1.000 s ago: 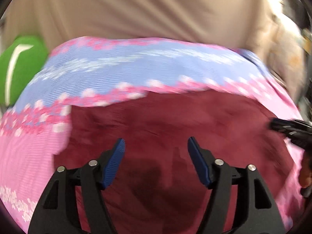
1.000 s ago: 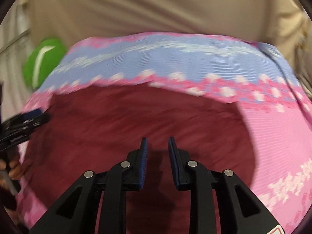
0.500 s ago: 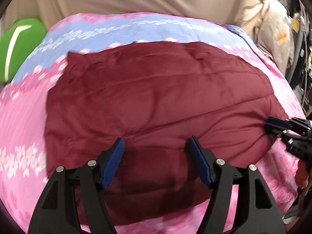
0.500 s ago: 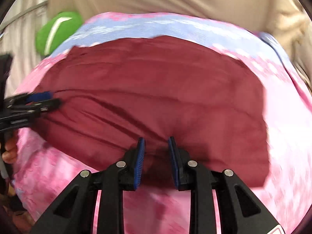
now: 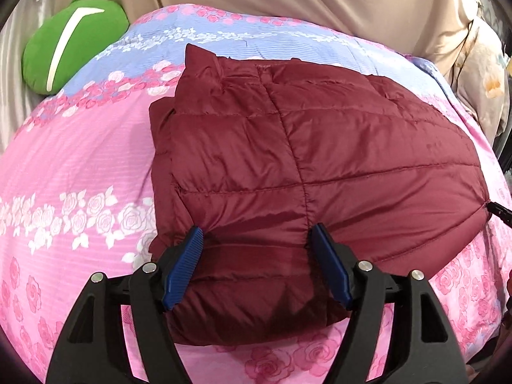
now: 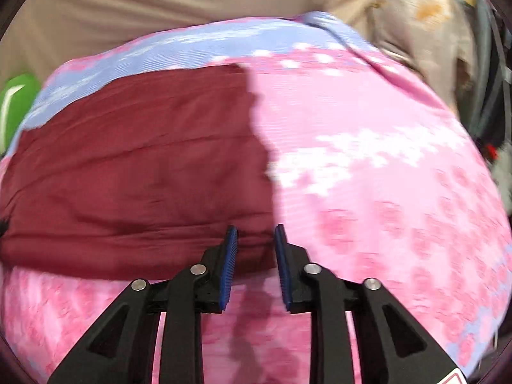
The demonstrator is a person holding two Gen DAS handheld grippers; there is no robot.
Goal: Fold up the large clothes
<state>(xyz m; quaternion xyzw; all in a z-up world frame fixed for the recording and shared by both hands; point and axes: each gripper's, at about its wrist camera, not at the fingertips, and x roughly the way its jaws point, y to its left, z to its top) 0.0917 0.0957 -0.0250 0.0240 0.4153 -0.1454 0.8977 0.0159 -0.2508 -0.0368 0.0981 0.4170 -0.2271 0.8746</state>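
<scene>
A dark red quilted jacket (image 5: 313, 160) lies folded into a thick rectangle on a pink and blue rose-patterned bed sheet (image 5: 80, 166). My left gripper (image 5: 257, 249) is open, with its blue pads above the jacket's near left corner and nothing held between them. In the right wrist view, which is blurred, the jacket (image 6: 134, 166) fills the left half. My right gripper (image 6: 256, 243) is narrowly open and empty at the jacket's near right corner. The right gripper's tip (image 5: 499, 211) shows at the jacket's right edge in the left wrist view.
A green cushion (image 5: 70, 51) lies at the bed's far left corner. A beige curtain (image 5: 288, 0) hangs behind the bed. Floral fabric (image 5: 483, 76) and dark clutter (image 6: 486, 89) stand to the right of the bed. The sheet (image 6: 368, 160) lies bare right of the jacket.
Both grippers have pulled back towards the near edge of the bed, so the whole folded jacket now shows. The right gripper has swung right. Both stay empty.
</scene>
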